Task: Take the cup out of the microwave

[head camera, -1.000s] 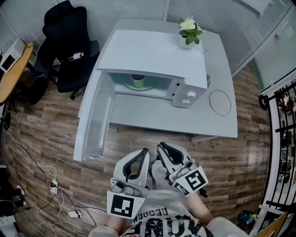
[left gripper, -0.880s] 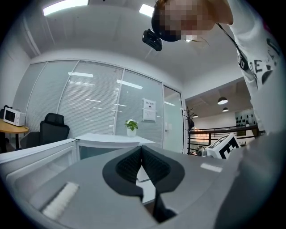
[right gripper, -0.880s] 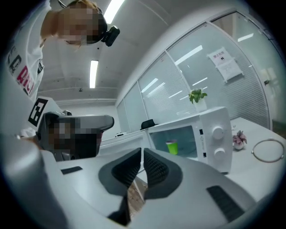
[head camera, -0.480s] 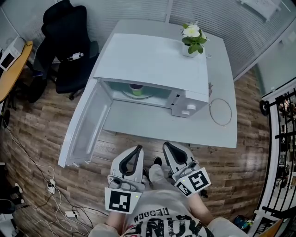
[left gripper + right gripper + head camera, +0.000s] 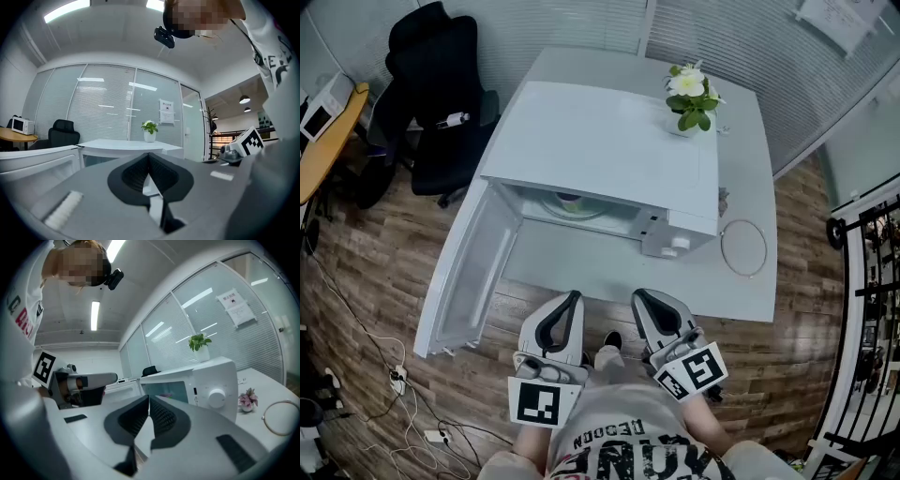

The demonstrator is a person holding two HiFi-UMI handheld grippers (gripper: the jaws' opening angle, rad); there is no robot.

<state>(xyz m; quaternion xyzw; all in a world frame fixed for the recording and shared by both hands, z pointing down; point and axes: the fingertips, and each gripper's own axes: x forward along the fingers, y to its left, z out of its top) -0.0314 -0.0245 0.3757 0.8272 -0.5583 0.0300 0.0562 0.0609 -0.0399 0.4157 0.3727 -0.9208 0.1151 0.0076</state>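
Sitting on the glass turntable [image 5: 581,207] inside the white microwave [image 5: 600,150], the cup [image 5: 570,199] shows only partly beneath the oven's top edge. The microwave door [image 5: 472,272] stands swung out to the left, past the edge of the white table [image 5: 741,291]. A thin ring [image 5: 742,246] lies on the table right of the microwave. Nearer the person, the left gripper [image 5: 574,298] and right gripper [image 5: 639,298] hang side by side, well apart from the cup, each with jaws pressed together on nothing.
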